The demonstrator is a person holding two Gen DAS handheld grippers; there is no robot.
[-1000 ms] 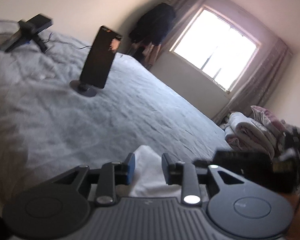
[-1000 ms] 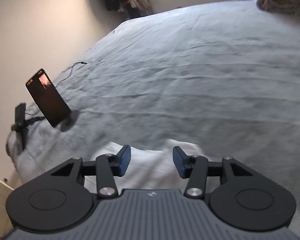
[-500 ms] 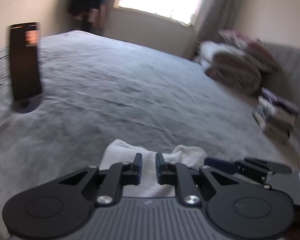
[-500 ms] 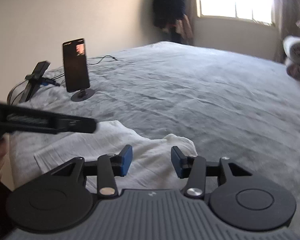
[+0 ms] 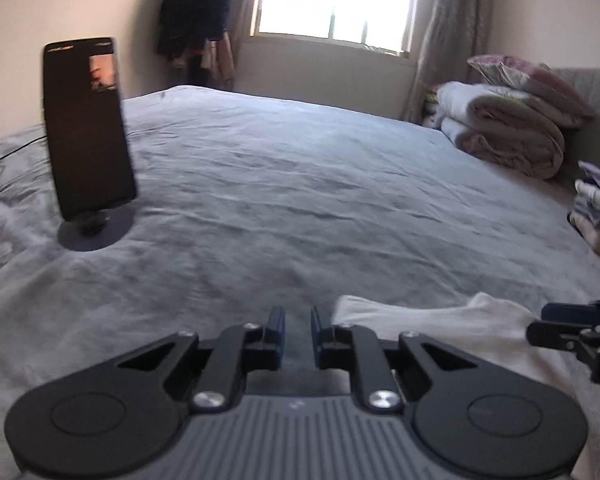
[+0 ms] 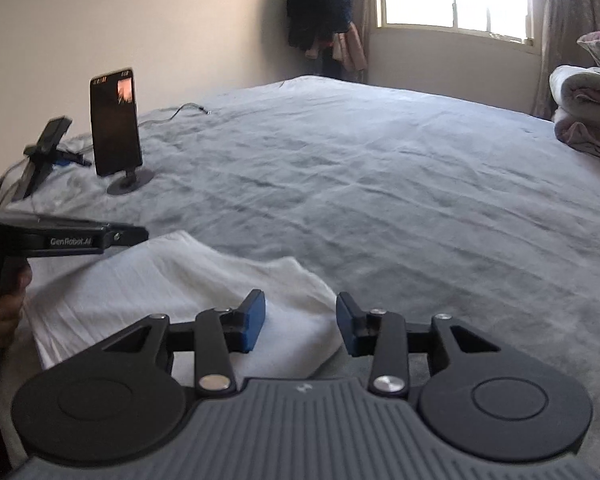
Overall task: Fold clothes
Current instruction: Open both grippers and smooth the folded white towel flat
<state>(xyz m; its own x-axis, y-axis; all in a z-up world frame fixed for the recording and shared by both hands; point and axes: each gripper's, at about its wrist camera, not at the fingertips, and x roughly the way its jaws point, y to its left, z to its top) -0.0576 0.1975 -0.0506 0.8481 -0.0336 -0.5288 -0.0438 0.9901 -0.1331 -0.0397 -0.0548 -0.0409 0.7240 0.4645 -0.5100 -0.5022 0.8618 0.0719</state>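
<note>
So there's one white garment (image 6: 172, 292) on the grey bed (image 6: 380, 184), lying flat-ish near the close edge, folded or bunched along its far side. Two tongs in play. The right tongs (image 6: 301, 322) hang just over the garment's right end with the jaws spread wide and nothing between them; the left blue pad sits above the cloth, the right pad is past its edge over bare bed. The left tongs (image 5: 297, 334) are nearly pinched together, only a narrow gap left, and there's just bedspread in that gap. From that view the garment (image 5: 440, 328) lies off to the right of the pads, not in them. In the right wrist view the left tongs (image 6: 138, 234) poke in from the left edge above the garment's far left corner, with a hand (image 6: 4, 300) gripping the handle; whether the tip touches the cloth is hard to say from this angle.

Other stuff: one phone (image 6: 115, 122) upright on a round stand, one small tripod (image 6: 40, 156) beside it, one window (image 5: 336, 0), one stack of rolled blankets (image 5: 500, 128) at the far right.
</note>
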